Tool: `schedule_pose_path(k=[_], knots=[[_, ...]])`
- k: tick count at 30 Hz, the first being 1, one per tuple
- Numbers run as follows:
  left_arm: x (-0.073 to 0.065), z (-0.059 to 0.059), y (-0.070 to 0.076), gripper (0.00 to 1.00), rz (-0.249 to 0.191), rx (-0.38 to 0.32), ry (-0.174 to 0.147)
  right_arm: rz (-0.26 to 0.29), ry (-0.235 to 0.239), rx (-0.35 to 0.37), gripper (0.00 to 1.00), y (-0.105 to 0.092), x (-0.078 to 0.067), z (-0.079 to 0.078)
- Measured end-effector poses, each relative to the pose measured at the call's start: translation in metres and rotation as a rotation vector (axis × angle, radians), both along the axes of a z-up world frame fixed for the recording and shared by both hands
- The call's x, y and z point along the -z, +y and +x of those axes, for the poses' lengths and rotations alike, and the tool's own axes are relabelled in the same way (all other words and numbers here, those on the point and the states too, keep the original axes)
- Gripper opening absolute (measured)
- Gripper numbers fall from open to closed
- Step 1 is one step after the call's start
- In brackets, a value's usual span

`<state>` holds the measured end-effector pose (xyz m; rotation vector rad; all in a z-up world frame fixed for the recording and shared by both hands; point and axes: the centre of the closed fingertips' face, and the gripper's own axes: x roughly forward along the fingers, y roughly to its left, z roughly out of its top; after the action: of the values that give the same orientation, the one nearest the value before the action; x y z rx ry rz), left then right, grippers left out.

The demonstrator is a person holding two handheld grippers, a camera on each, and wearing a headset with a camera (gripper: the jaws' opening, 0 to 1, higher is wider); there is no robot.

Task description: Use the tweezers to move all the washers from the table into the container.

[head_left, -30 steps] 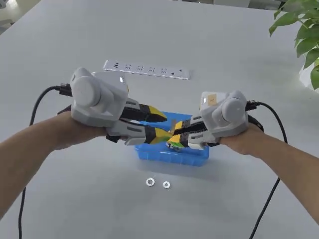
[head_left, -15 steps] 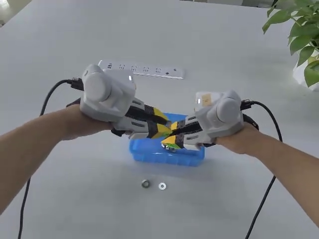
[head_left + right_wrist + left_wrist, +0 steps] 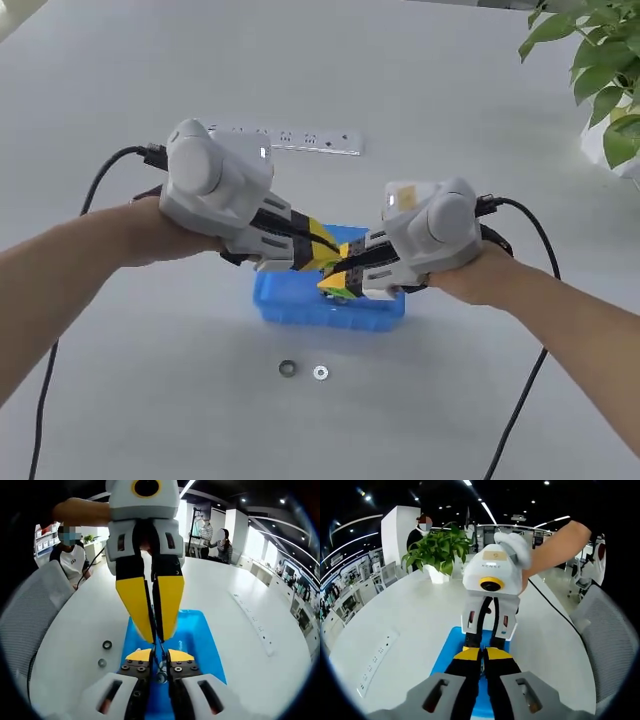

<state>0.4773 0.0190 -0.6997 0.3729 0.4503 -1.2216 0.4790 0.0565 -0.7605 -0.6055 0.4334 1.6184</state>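
Note:
Two small washers (image 3: 288, 369) (image 3: 320, 373) lie on the white table just in front of the blue container (image 3: 285, 302); the right gripper view shows them as washers (image 3: 107, 644) (image 3: 102, 663) left of the container (image 3: 200, 640). Both grippers meet tip to tip above the container. My left gripper (image 3: 328, 250) is shut, its yellow-tipped jaws pressed on a thin dark pair of tweezers (image 3: 154, 611). My right gripper (image 3: 159, 655) is shut on the other end of the tweezers. In the left gripper view my left gripper (image 3: 483, 654) points at the right gripper's body above the container (image 3: 451, 645).
A white power strip (image 3: 285, 138) lies on the table behind the container. A potted green plant (image 3: 590, 75) stands at the far right. Black cables trail from both grippers. Bare table (image 3: 150, 400) lies in front and to both sides.
My left gripper's jaws, apart a second ago, have closed and slid toward the right gripper until the tips meet. The washers and container have not moved; the head camera shifted slightly.

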Motion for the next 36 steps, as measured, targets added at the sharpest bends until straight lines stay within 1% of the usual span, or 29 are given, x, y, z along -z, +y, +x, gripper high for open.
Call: schedule_pose_path(k=[3,5,8,9,14,16,24,26,33,36], knots=[[0.0,0.001,0.001,0.06,0.008,-0.002,0.0,0.0,-0.006,0.005,0.14,0.0,-0.001,0.001],[0.0,0.001,0.001,0.06,0.008,-0.003,0.004,0.007,-0.013,0.015,0.17,0.0,-0.004,0.003],[0.0,0.001,0.001,0.06,0.005,-0.014,0.019,0.011,-0.026,0.023,0.2,-0.002,-0.007,0.006],[0.0,0.001,0.001,0.06,0.007,-0.013,0.018,0.013,-0.031,0.026,0.21,-0.003,-0.009,0.007],[0.0,0.0,-0.002,0.05,0.01,-0.011,0.025,0.012,-0.033,0.048,0.28,-0.01,-0.015,0.009],[0.0,0.001,-0.002,0.05,0.01,-0.012,0.026,0.012,-0.041,0.055,0.29,-0.014,-0.017,0.009],[0.0,0.001,-0.001,0.05,0.019,-0.017,0.028,0.02,-0.033,0.106,0.33,-0.03,-0.026,0.007],[-0.001,0.0,-0.001,0.05,0.018,-0.018,0.033,0.021,-0.032,0.113,0.34,-0.033,-0.027,0.006],[-0.008,-0.002,-0.002,0.05,0.021,-0.018,0.024,0.025,-0.013,0.153,0.39,-0.044,-0.032,0.001],[-0.013,-0.003,-0.003,0.05,0.021,-0.018,0.019,0.028,-0.019,0.163,0.41,-0.048,-0.035,-0.001]])
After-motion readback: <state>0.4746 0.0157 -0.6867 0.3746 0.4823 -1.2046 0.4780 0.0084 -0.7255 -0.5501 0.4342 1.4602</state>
